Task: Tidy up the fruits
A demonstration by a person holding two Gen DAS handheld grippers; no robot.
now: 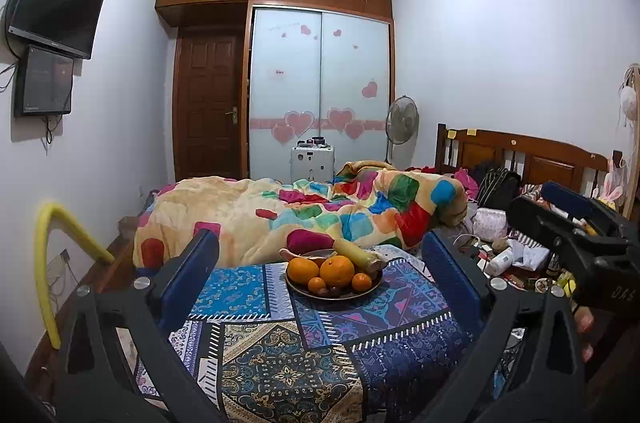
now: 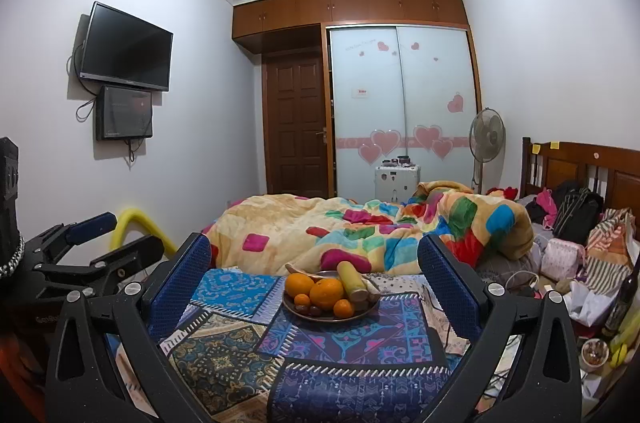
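A dark round plate sits on a patterned blue cloth. On it lie two large oranges, some small tangerines, a banana and small dark fruits. My left gripper stands open, well short of the plate, nothing between its blue pads. My right gripper is also open and empty, the same distance back. Each gripper shows at the edge of the other's view: the right gripper body, the left gripper body.
A bed with a colourful quilt lies right behind the plate. Clutter of bags, cables and bottles fills the right side. A yellow foam tube stands at the left by the wall.
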